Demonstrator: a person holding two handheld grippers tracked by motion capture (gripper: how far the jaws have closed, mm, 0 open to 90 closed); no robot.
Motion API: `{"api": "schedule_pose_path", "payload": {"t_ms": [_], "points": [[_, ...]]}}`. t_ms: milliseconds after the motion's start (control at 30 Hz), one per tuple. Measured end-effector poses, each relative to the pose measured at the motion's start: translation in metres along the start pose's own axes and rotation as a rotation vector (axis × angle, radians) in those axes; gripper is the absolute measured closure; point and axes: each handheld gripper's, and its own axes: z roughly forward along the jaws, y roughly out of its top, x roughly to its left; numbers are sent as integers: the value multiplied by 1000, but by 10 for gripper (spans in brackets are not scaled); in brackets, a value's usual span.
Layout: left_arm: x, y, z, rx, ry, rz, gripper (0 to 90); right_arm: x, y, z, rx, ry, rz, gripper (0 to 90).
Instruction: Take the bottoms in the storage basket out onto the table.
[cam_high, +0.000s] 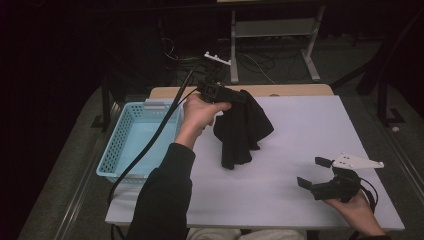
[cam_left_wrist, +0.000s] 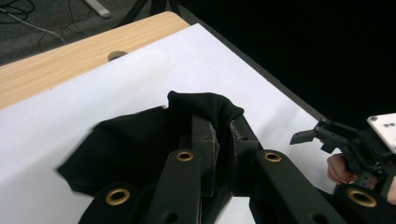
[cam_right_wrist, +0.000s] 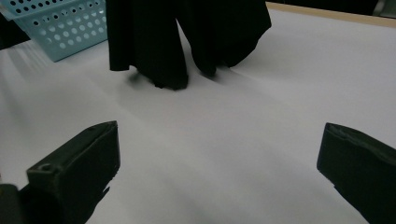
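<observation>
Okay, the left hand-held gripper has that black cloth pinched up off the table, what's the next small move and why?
Probably carry it sideways toward the blue basket and stop over it. The left hand-held gripper is clamped on a fold of the black cloth, whose lower end seems to brush the white table. The basket stands just left of it, and the right hand-held gripper rests open, apart.

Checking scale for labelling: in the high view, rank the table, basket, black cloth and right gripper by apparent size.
1. table
2. basket
3. black cloth
4. right gripper, smallest, though nearer the camera.
</observation>
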Motion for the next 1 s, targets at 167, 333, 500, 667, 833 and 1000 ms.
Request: {"api": "schedule_pose_path", "payload": {"t_ms": [167,333,500,667,833,1000], "points": [[3,-8,14,14,-17,-10,847,0,0,1,1,1,-3,0],[4,-14,27,29,-31,-16,847,0,0,1,3,1,-4,0],[3,-17,37,30,-57,-17,848,0,0,1,4,2,-6,0],[1,-21,48,39,-81,-19,848,0,1,1,4,4,-8,0],[0,-26,61,50,-103,-25,848,0,1,1,7,5,-8,0],[-1,-31,71,64,-114,-33,848,0,1,2,7,6,-9,0]]}}
